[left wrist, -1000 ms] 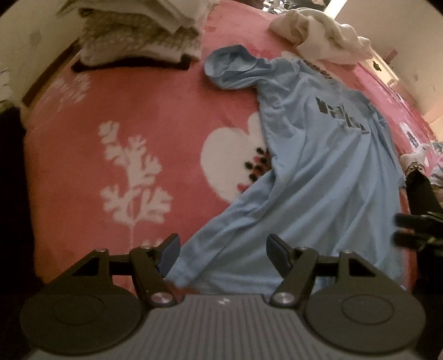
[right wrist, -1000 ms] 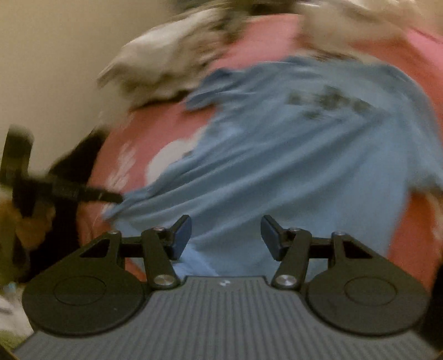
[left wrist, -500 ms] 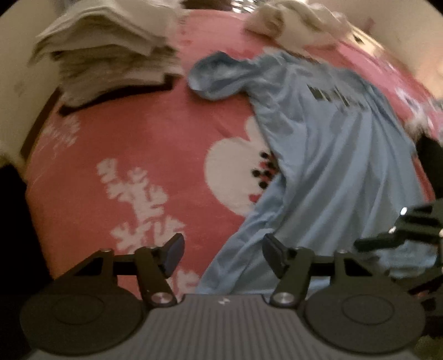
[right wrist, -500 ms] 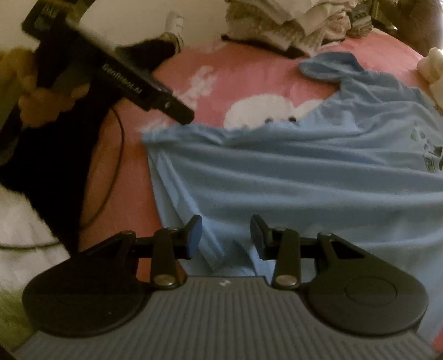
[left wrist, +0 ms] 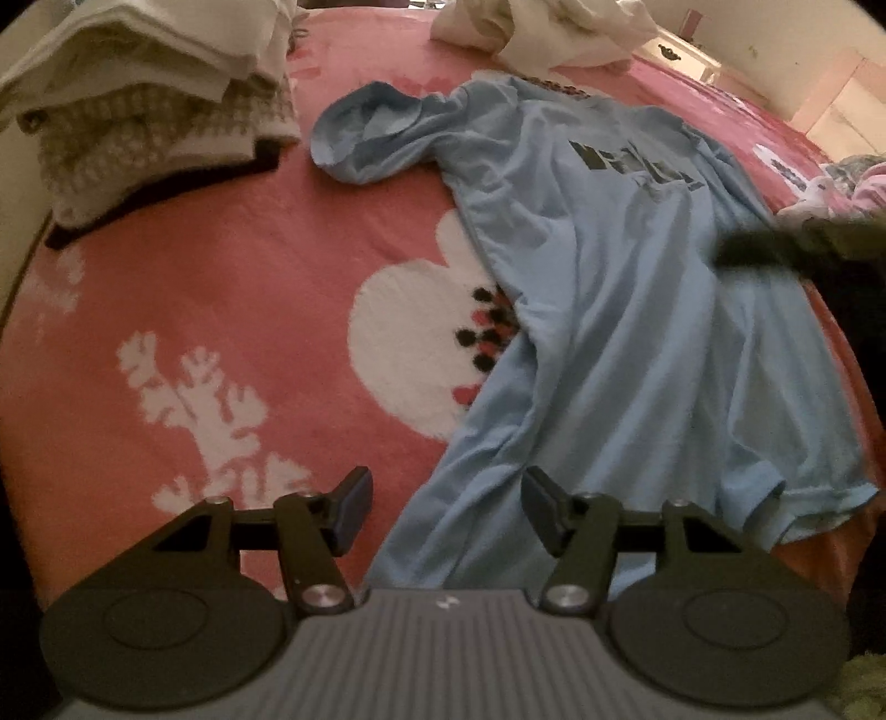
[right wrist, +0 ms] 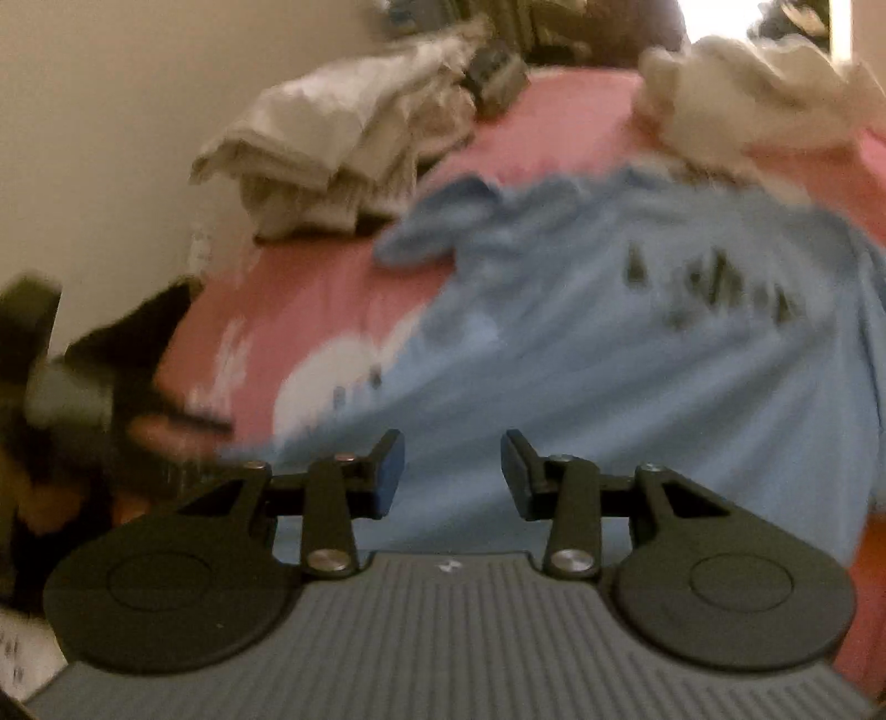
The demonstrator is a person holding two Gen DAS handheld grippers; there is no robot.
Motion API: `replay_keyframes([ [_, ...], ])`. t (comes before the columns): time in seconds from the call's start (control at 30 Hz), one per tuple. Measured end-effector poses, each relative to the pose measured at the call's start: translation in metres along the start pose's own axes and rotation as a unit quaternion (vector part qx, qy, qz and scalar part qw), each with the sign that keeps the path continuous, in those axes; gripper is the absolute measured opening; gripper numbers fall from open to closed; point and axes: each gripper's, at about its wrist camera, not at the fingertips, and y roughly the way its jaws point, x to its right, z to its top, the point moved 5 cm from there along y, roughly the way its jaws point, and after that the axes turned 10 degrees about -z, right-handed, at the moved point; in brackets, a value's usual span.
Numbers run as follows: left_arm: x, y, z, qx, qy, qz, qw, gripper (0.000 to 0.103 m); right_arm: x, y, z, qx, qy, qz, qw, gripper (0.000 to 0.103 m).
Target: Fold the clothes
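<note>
Dim warm indoor light; fisheye-bent edges; right wrist view motion-blurred.

Open pink blanket (left wrist: pixel 232 310) left of the blue shirt (left wrist: pixel 637 332), folded stack (left wrist: pixel 144 105) blocking the far left corner, cream heap (left wrist: pixel 542 27) crowding the far edge

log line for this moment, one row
stage: pre-grasp | blue t-shirt: spread on pink blanket | left gripper: open | right gripper: open

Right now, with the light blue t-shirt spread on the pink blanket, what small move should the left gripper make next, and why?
Probably ease the left gripper down onto the light blue t-shirt's near hem: its fingers stand apart with that hem just ahead of them, nothing pinched, and the shirt lies unfolded.
</note>
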Motion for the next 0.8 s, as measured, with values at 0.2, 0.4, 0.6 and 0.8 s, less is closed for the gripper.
replay_keyframes([
  [0.2,-0.004,0.002,-0.009,0.019,-0.009,-0.021,0.9996,0.069,-0.015,0.082,0.069,0.007,-0.036,-0.022,0.999,0.043],
  [0.4,-0.007,0.002,-0.010,0.032,-0.014,-0.034,0.9988,0.069,-0.038,0.159,0.105,-0.011,-0.136,-0.053,0.989,0.050],
  [0.6,-0.011,-0.002,-0.013,0.035,-0.011,-0.048,0.9982,0.069,-0.052,0.201,0.108,-0.017,-0.213,-0.069,0.974,0.054],
  [0.8,-0.012,-0.001,-0.014,0.034,-0.009,-0.048,0.9982,0.070,-0.008,0.194,0.135,0.011,-0.053,-0.062,0.997,0.005],
])
